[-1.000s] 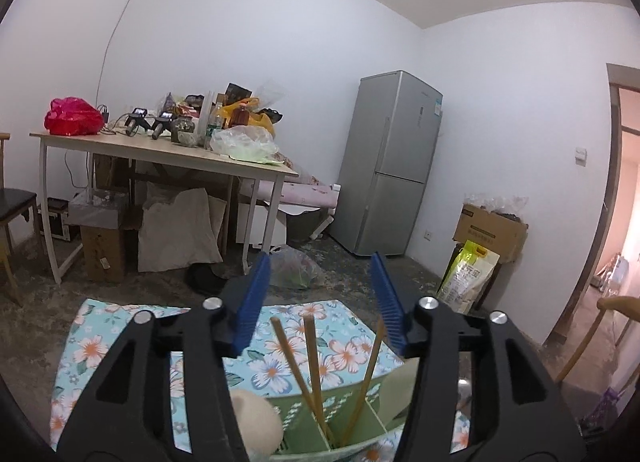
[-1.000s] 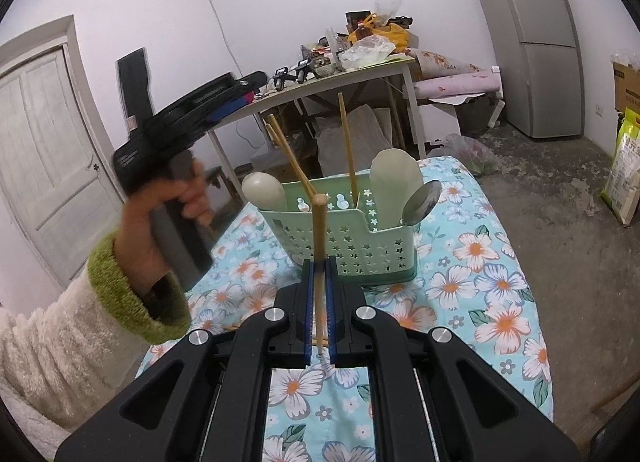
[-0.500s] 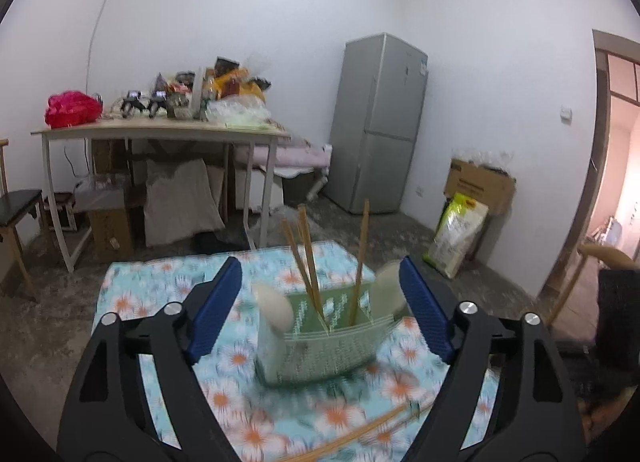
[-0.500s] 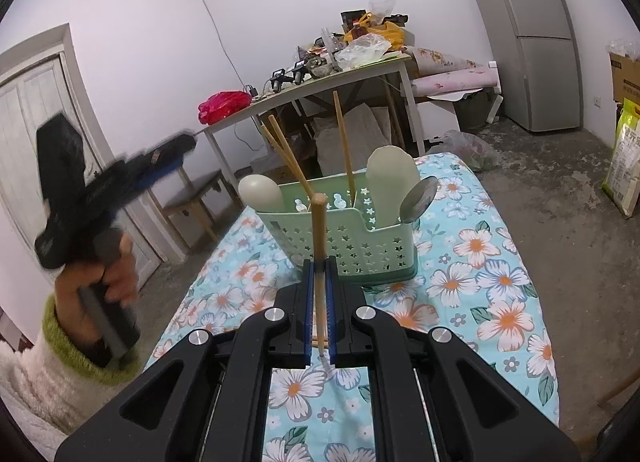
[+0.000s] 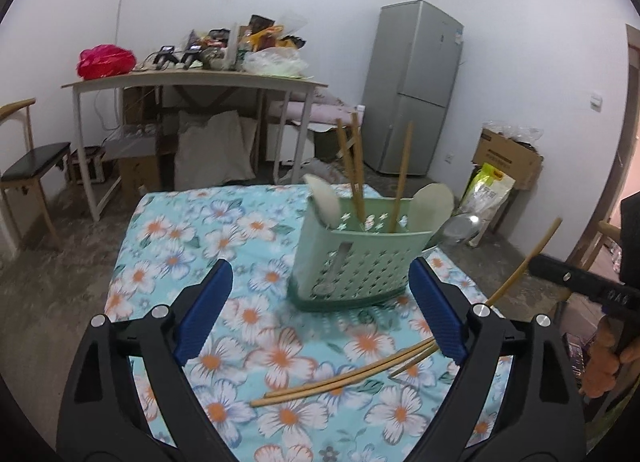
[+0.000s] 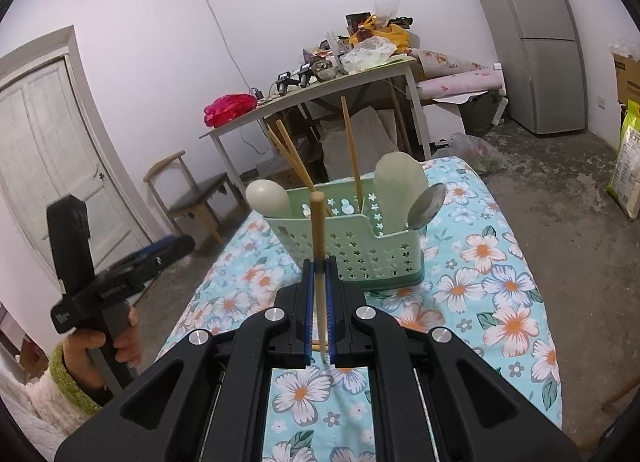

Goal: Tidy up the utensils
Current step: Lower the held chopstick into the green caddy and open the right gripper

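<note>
Since the earlier frames, the left gripper (image 5: 320, 304) has been pulling back from over the green caddy (image 5: 360, 258) and tipping down; its jaws have just been opening, nothing between the blue pads, now spread wide. Right gripper (image 6: 319, 302) is staying put, clamped tight on one upright chopstick (image 6: 318, 238).

Ahead of the left gripper the caddy is standing on the floral cloth (image 5: 192, 246), slightly right of centre, between the two fingers' lines but beyond them, not touching. Three chopsticks (image 5: 356, 166) are leaning up out of it, plus two pale spoons (image 5: 326, 200) and a metal spoon (image 6: 426, 206) at its right end. Loose chopsticks (image 5: 344, 378) are lying on the cloth just in front of the left gripper's right finger, their far ends hidden behind it. The held chopstick is showing at the right edge of the left view, beside the person's right hand (image 5: 604, 362).

From the right gripper, the caddy is straight ahead and close, the held stick crossing in front of its near wall. Left hand (image 6: 112, 342) with green cuff is sitting low left, well apart from the caddy.

Cloth left of the caddy is bare and open. Cloth edge is dropping to concrete floor on both sides. Beyond: cluttered desk (image 5: 192, 82), fridge (image 5: 416, 86), chair (image 6: 192, 190), cardboard box (image 5: 504, 154).
</note>
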A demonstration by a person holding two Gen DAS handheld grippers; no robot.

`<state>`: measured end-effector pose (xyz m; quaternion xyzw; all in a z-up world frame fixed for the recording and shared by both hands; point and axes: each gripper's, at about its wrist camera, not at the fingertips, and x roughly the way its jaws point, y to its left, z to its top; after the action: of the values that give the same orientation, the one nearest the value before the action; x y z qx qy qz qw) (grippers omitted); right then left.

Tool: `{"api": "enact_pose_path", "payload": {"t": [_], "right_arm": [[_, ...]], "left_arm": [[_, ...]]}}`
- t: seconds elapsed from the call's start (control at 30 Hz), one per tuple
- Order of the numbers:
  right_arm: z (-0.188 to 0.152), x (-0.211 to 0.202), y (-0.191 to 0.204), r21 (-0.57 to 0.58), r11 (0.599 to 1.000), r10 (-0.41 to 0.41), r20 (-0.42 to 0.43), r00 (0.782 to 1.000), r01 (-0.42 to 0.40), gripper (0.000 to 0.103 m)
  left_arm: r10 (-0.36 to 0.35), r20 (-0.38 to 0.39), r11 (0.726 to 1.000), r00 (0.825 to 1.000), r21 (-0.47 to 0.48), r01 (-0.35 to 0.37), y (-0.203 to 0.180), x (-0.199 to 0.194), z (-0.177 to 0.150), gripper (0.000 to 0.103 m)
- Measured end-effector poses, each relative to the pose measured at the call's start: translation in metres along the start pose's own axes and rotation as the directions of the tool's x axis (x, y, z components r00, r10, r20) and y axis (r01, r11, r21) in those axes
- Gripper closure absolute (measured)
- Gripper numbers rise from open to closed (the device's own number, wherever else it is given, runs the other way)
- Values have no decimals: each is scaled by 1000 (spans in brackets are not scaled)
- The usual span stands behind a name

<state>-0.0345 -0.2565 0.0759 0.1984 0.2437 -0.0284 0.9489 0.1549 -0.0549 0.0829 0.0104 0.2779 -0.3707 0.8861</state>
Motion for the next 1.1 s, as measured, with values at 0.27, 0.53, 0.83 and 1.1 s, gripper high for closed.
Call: {"api": "enact_pose_path", "payload": {"t": [0.27,0.53,0.83,1.1], "right_arm": [[13,-10,-1,-5,1000,18,40,999,-18,97],[24,-15,-2,-13,999,35,70,997,-34,97],[47,-27,0,-41,998,49,132,990,-44,97],[91,-47,4,-114,992,73,235,969,-47,97]], "left_arm": [[31,-10,999,999,-22,-31,7,-3,-6,16],[34,-9,999,999,-21,-34,7,-4,-5,15],[39,-13,999,999,-19,-39,8,-6,-5,14],[46,-15,999,999,-22,-46,9,-8,-3,14]]}}
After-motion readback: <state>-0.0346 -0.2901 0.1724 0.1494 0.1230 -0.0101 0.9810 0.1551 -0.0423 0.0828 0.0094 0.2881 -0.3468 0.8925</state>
